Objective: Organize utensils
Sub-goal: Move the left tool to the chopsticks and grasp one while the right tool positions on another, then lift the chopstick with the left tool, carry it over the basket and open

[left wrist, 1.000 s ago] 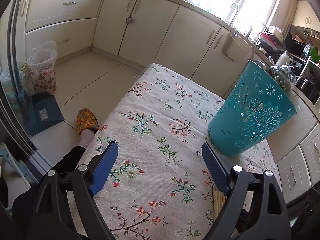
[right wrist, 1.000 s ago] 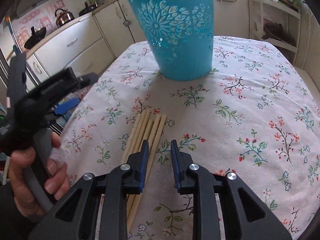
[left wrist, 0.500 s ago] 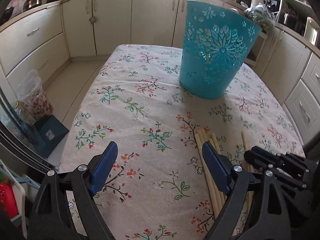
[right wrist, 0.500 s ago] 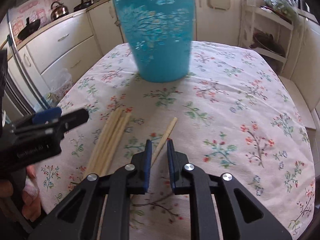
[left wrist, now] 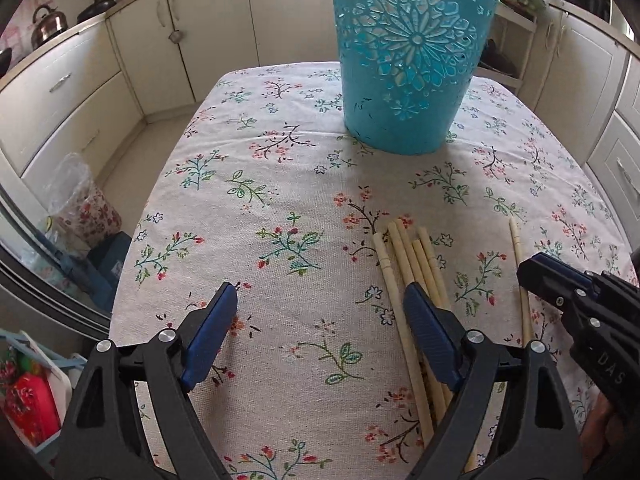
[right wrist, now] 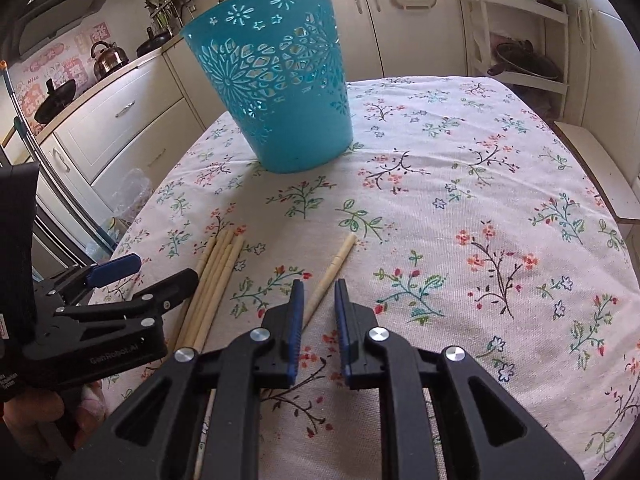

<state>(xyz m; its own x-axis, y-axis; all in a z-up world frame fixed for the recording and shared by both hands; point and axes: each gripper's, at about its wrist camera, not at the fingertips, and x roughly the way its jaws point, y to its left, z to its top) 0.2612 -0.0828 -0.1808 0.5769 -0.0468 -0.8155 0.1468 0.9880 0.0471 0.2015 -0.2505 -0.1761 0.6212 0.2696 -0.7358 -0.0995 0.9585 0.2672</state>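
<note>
A teal cut-out basket (left wrist: pixel 412 60) stands upright at the far middle of the flowered tablecloth (left wrist: pixel 280 184); it also shows in the right wrist view (right wrist: pixel 276 88). Several pale wooden chopsticks (left wrist: pixel 408 264) lie bundled on the cloth, also in the right wrist view (right wrist: pixel 218 276). One single chopstick (right wrist: pixel 330 270) lies apart to their right, also in the left wrist view (left wrist: pixel 520 276). My left gripper (left wrist: pixel 320 308) is wide open and empty, its right finger over the bundle. My right gripper (right wrist: pixel 318 300) is slightly open, its jaws either side of the single chopstick without touching it.
Cream kitchen cabinets (left wrist: pixel 132 52) surround the table. A bagged bin (left wrist: pixel 80 204) and a blue box stand on the floor at left. A white shelf rack (right wrist: pixel 516 32) with pans stands behind the table at right. The tablecloth (right wrist: pixel 480 200) spreads to the right.
My left gripper has swung round to face the basket and come down over the chopstick bundle. My right gripper has opened a little around the single chopstick, which lay between nearly closed jaws before.
</note>
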